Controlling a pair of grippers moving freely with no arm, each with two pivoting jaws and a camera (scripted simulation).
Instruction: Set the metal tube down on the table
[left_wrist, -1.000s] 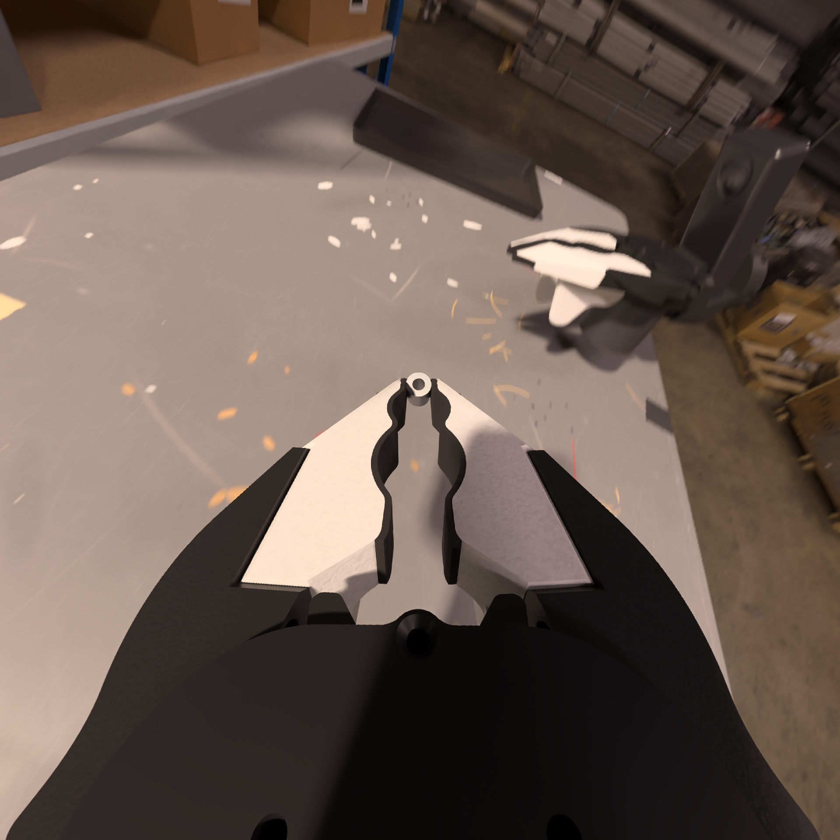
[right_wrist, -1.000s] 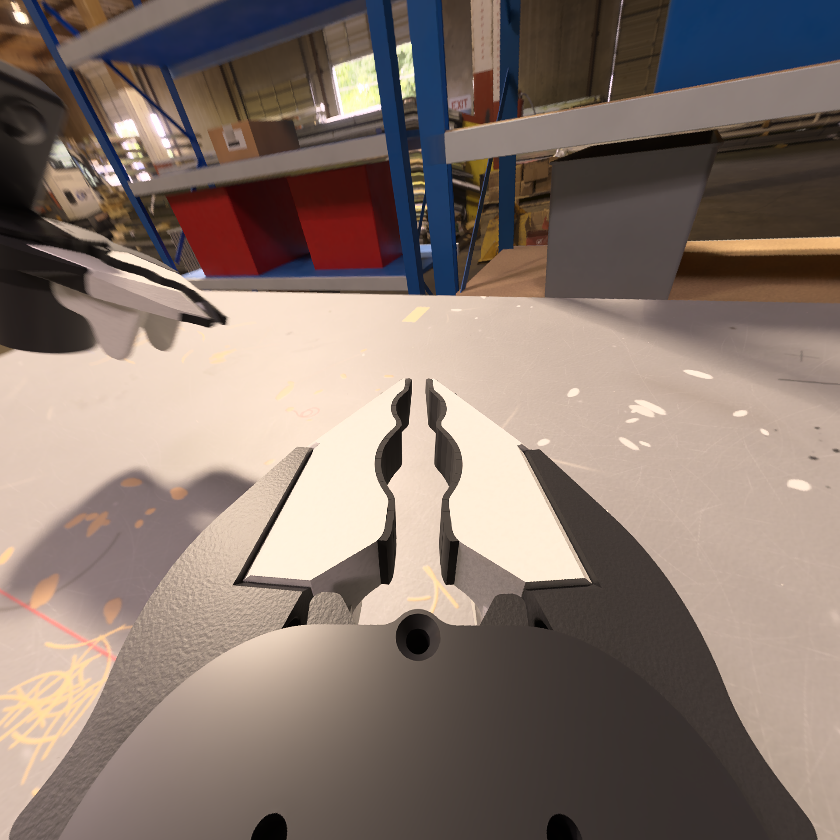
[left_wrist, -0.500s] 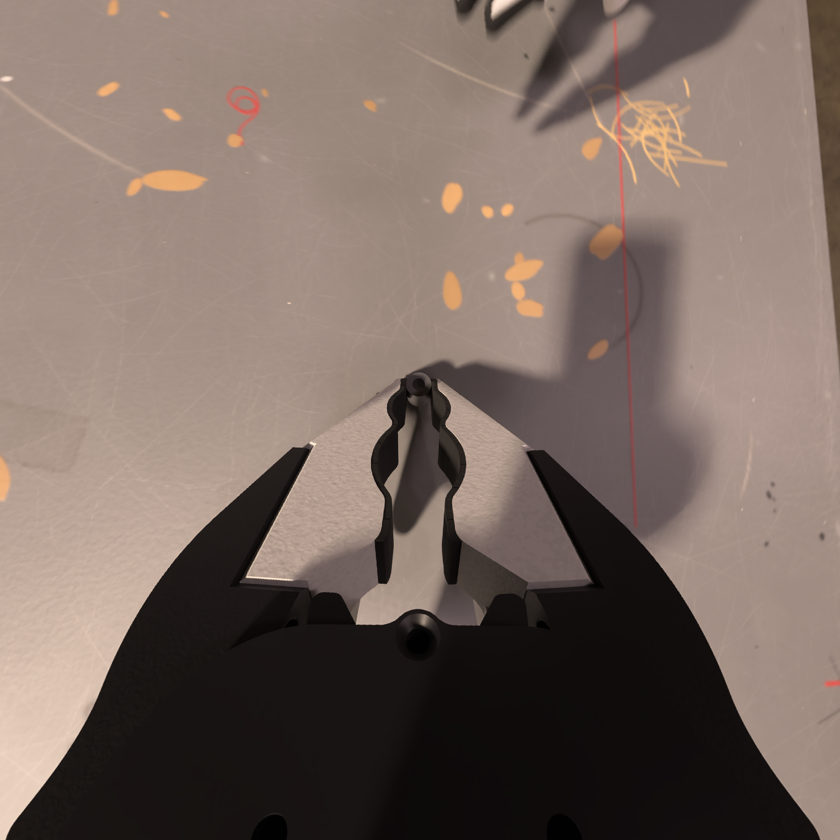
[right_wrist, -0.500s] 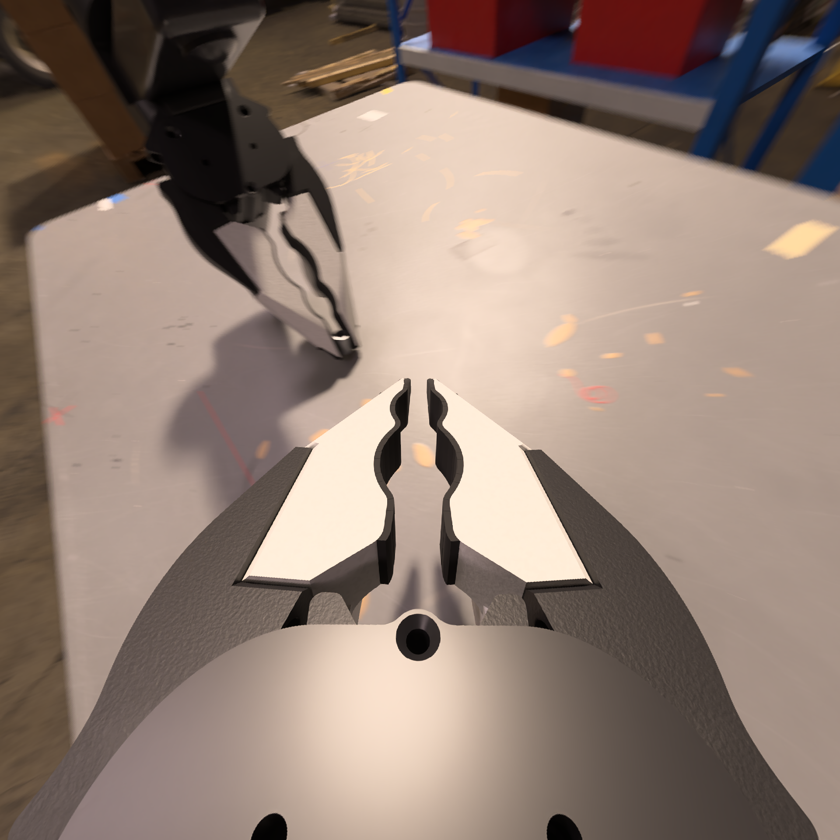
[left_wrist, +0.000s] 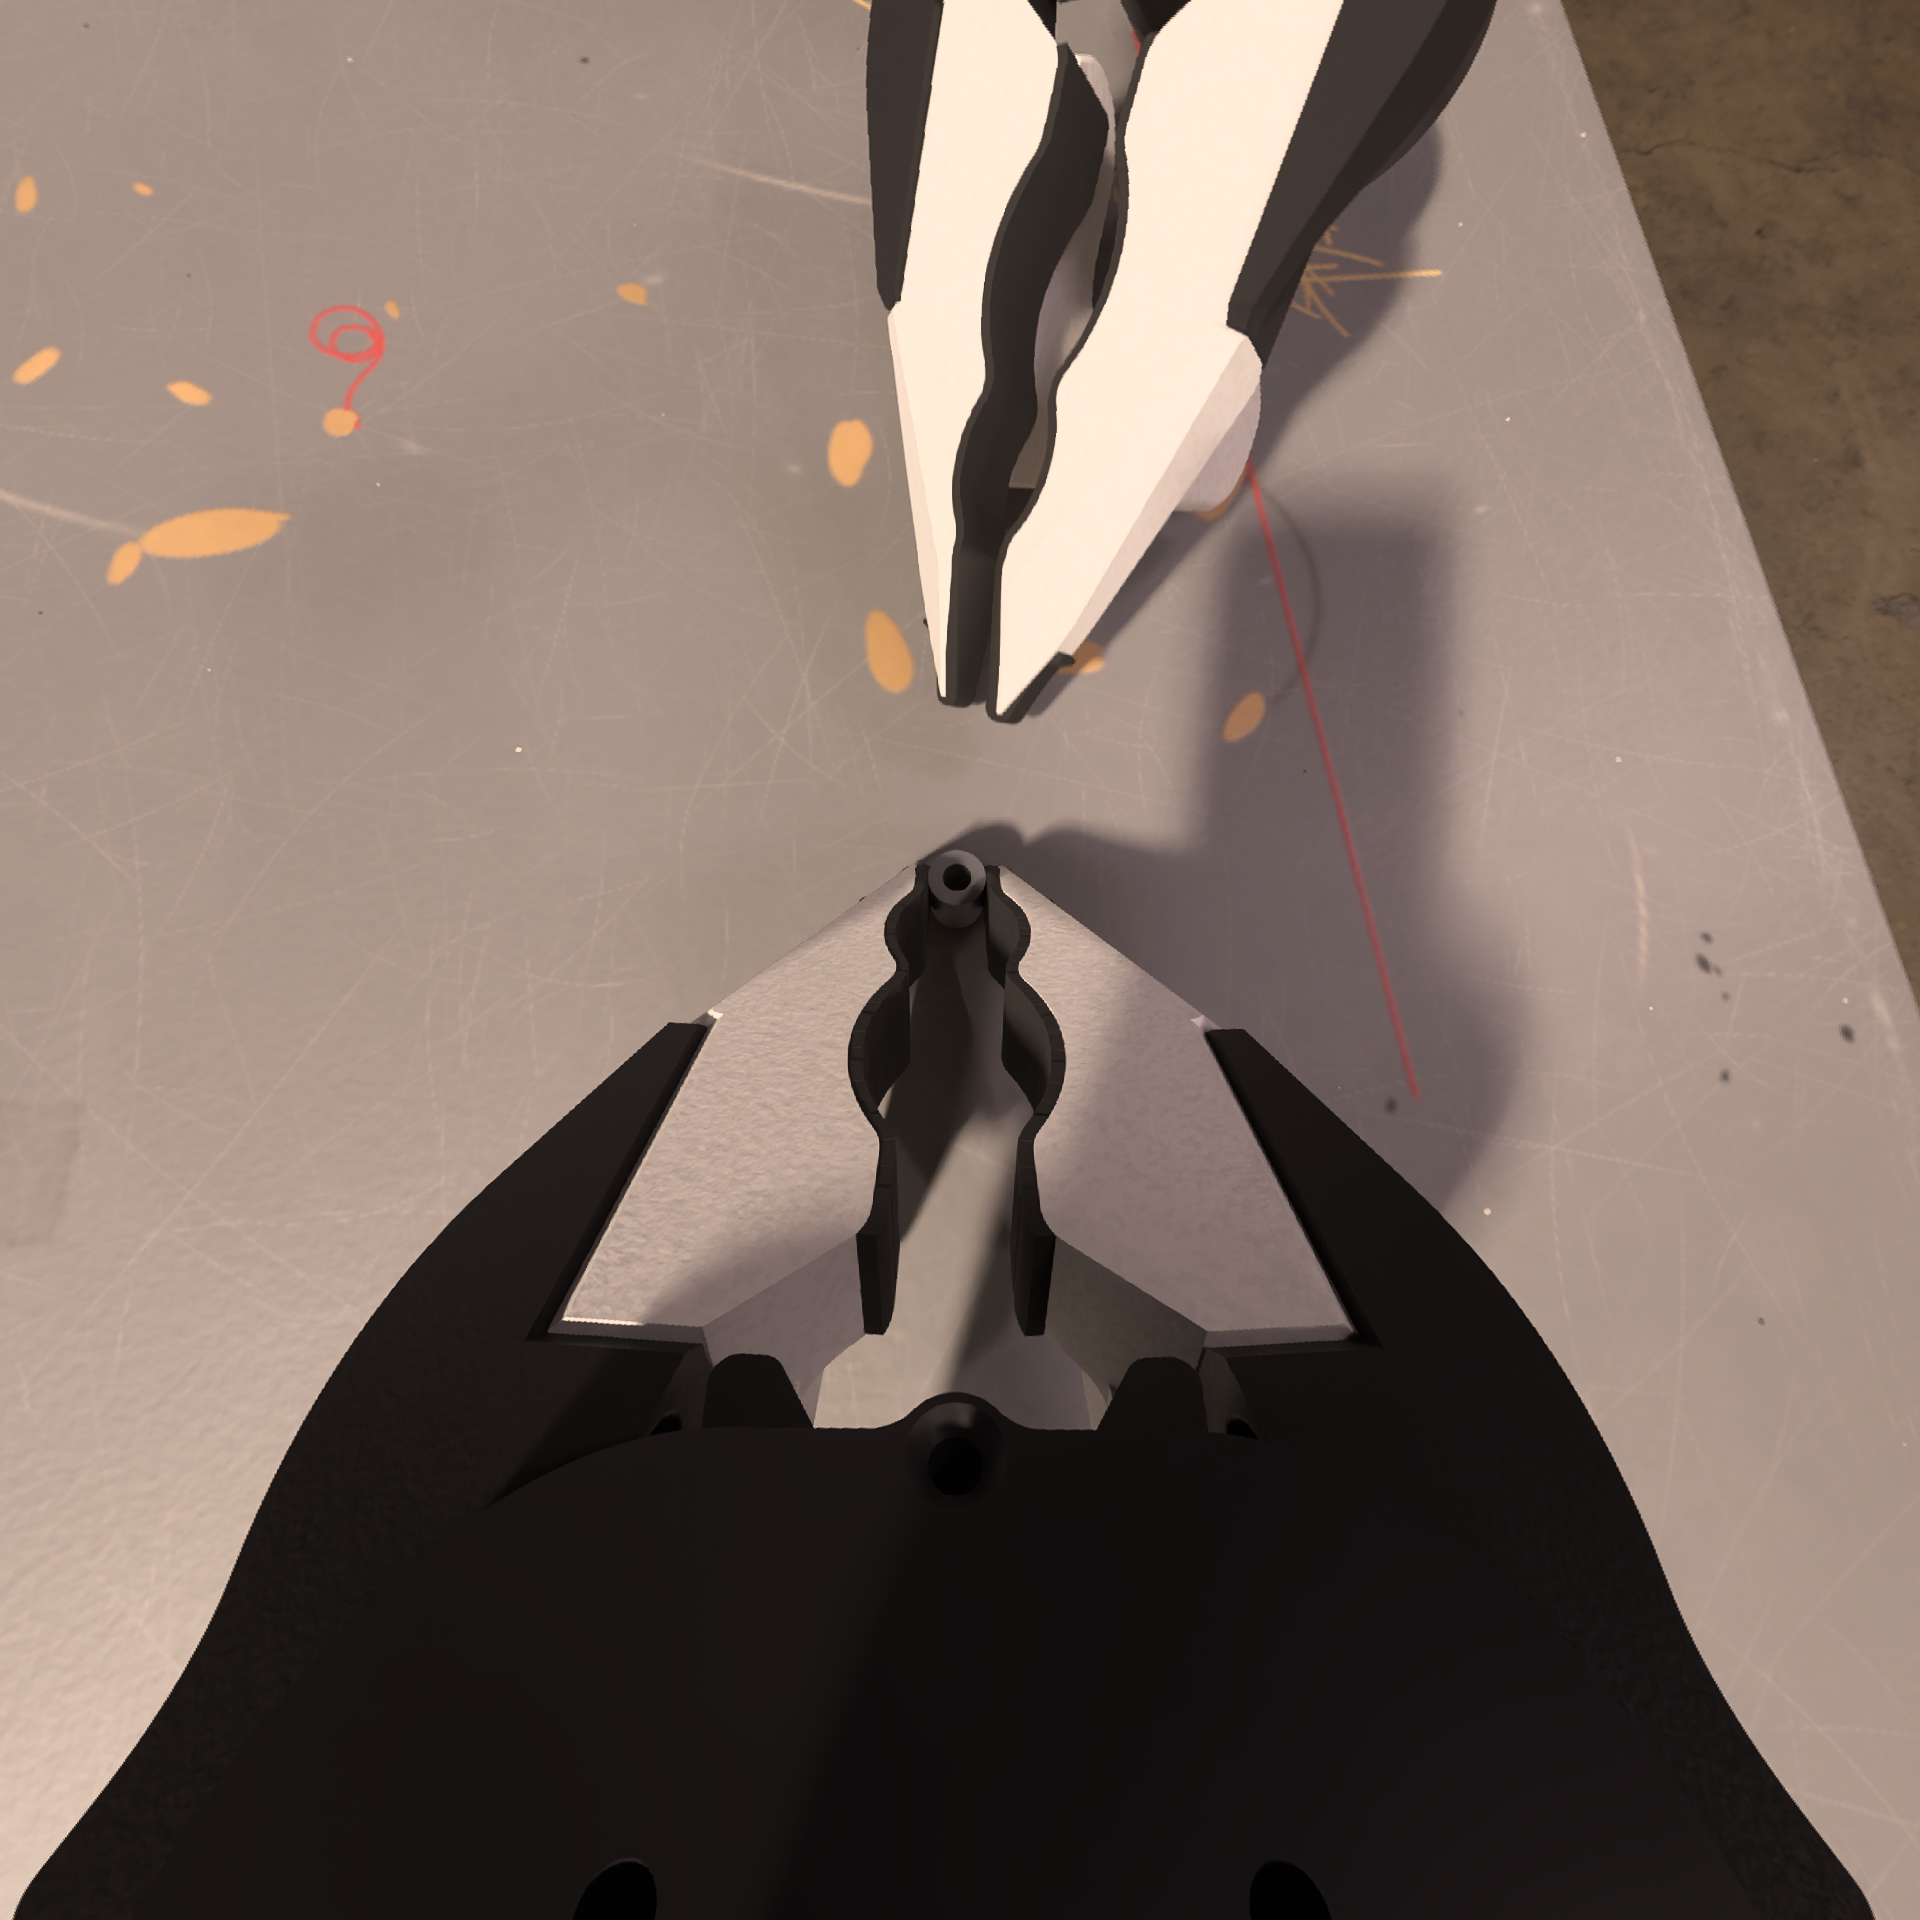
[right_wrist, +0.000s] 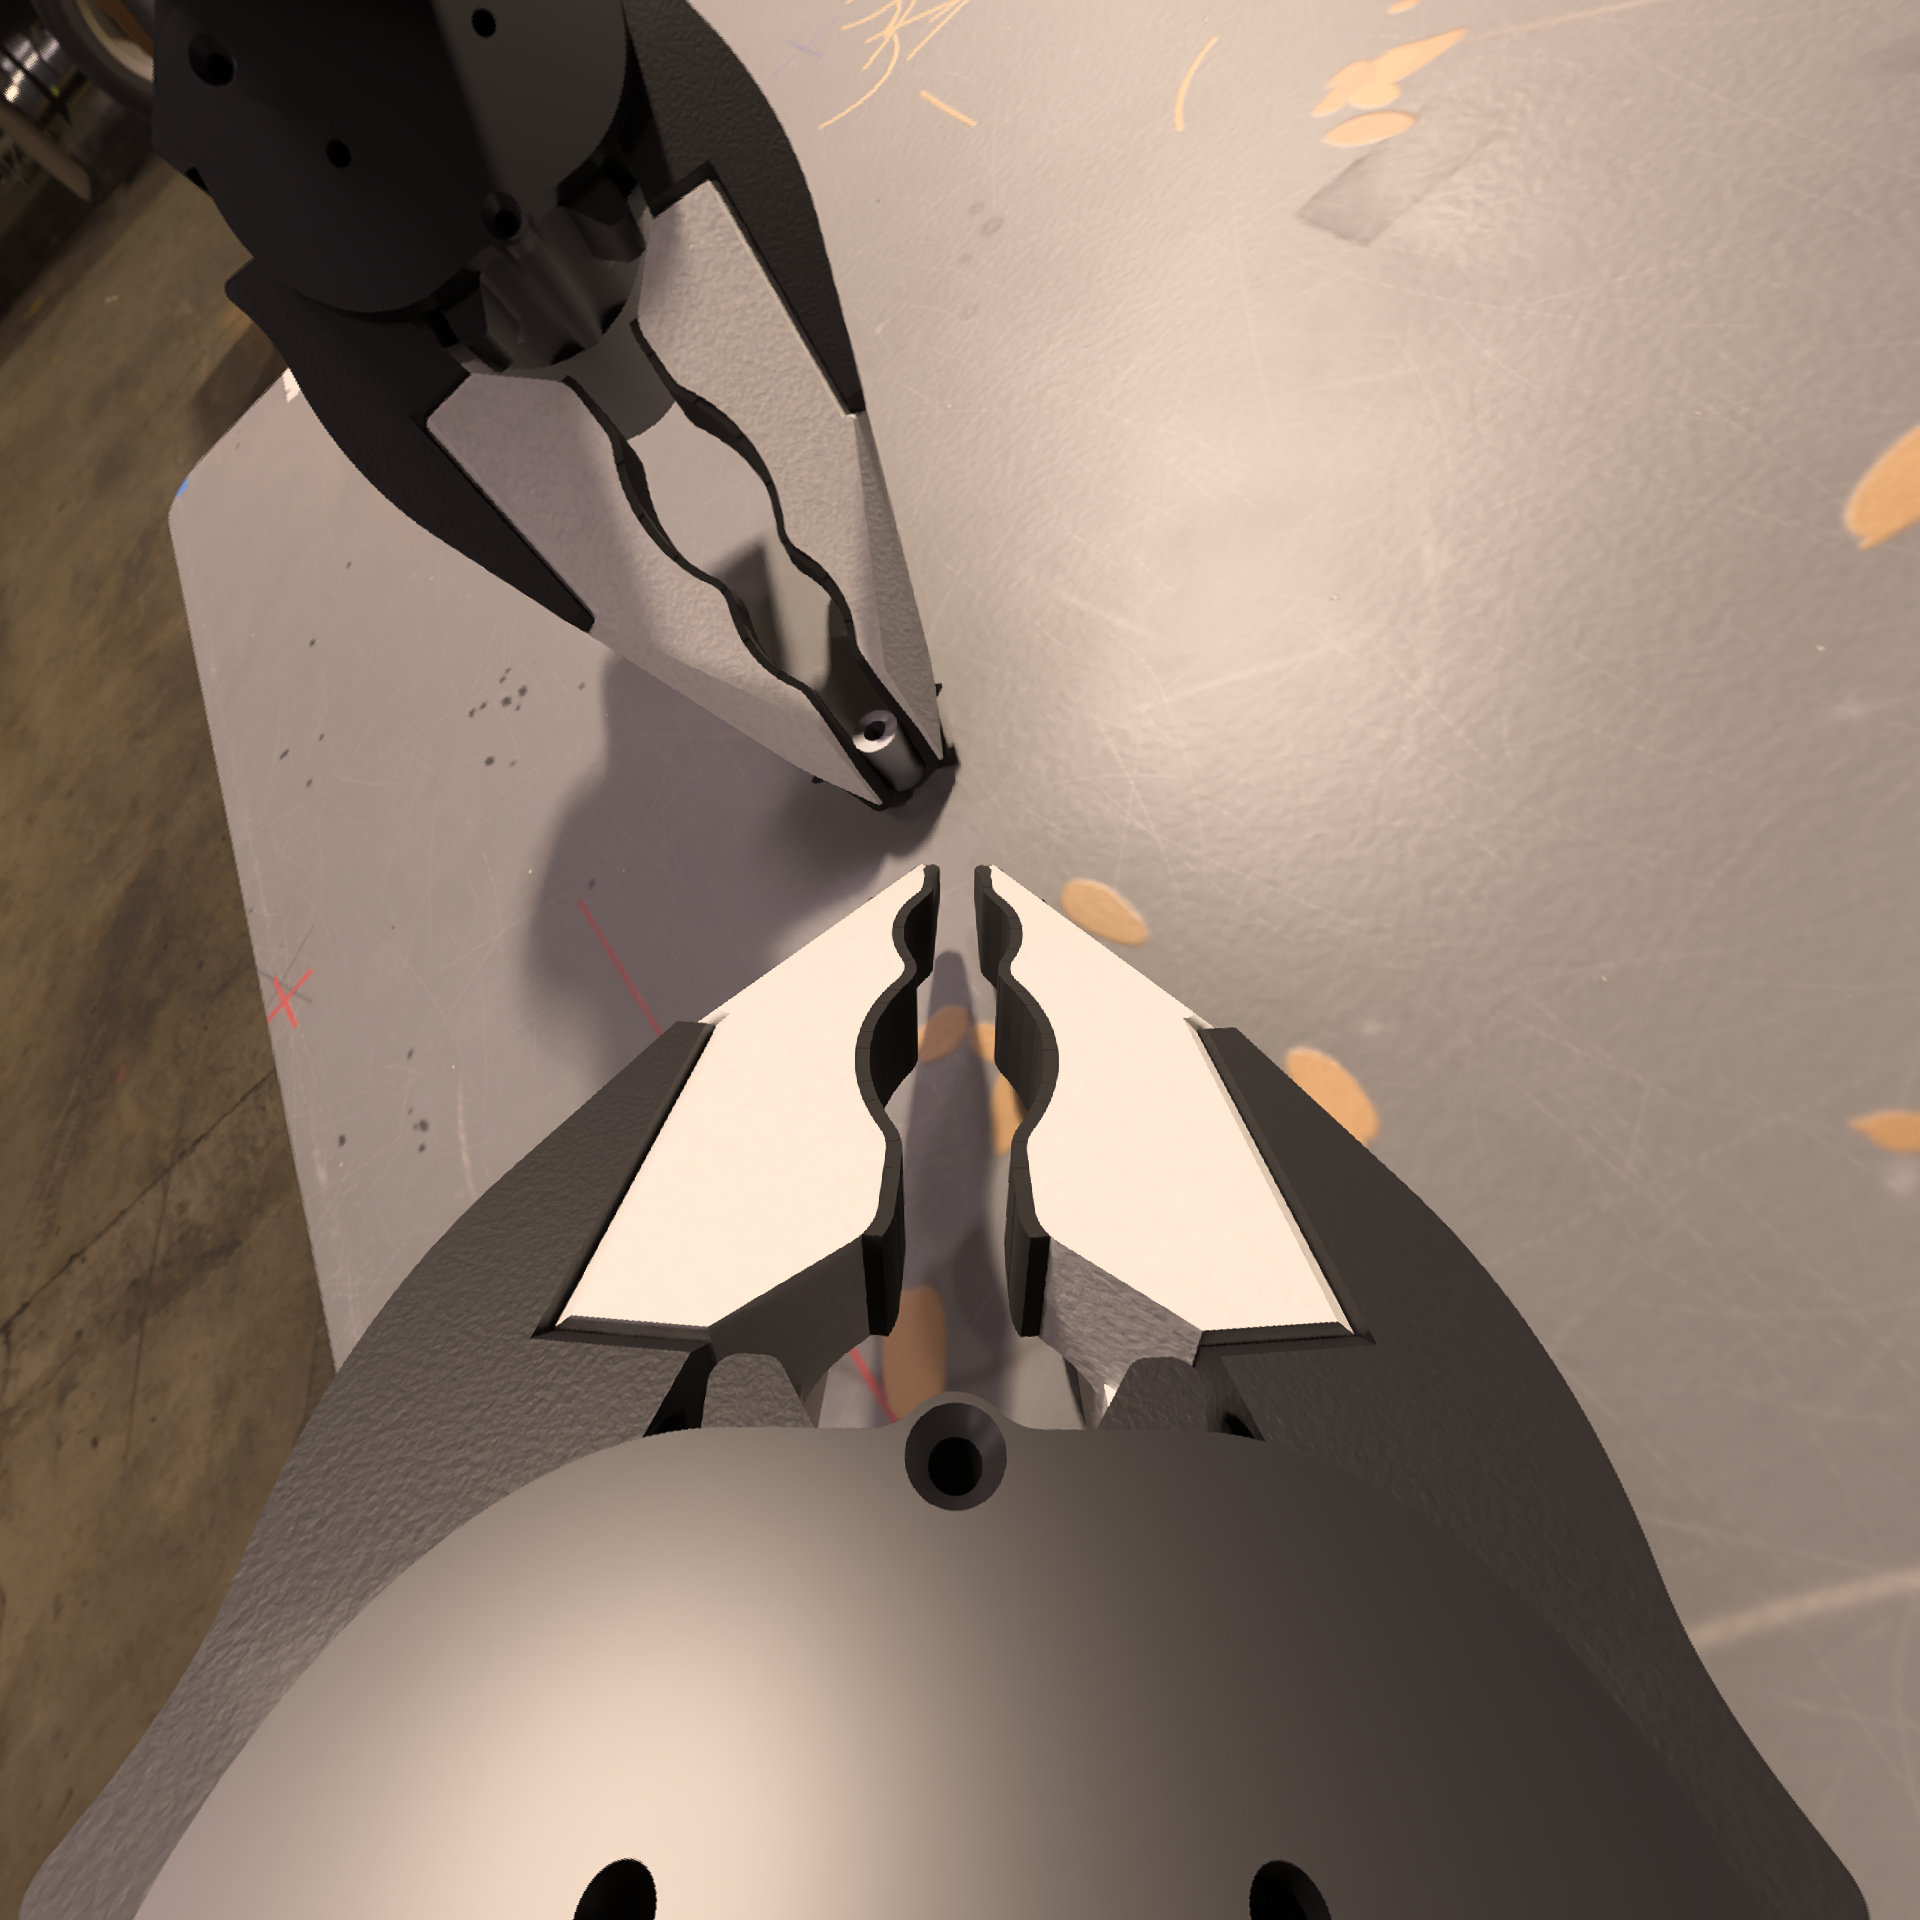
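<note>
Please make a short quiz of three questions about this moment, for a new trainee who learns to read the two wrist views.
1. True or false: the right gripper grips the metal tube.
2. Which gripper holds the tube? A) left B) right C) neither
3. Fill in: the left gripper pinches the tube near its ____, low over the grey table.

Key: 1 false, it holds nothing, fingers nearly together. 2 A. 3 fingertips.
</note>
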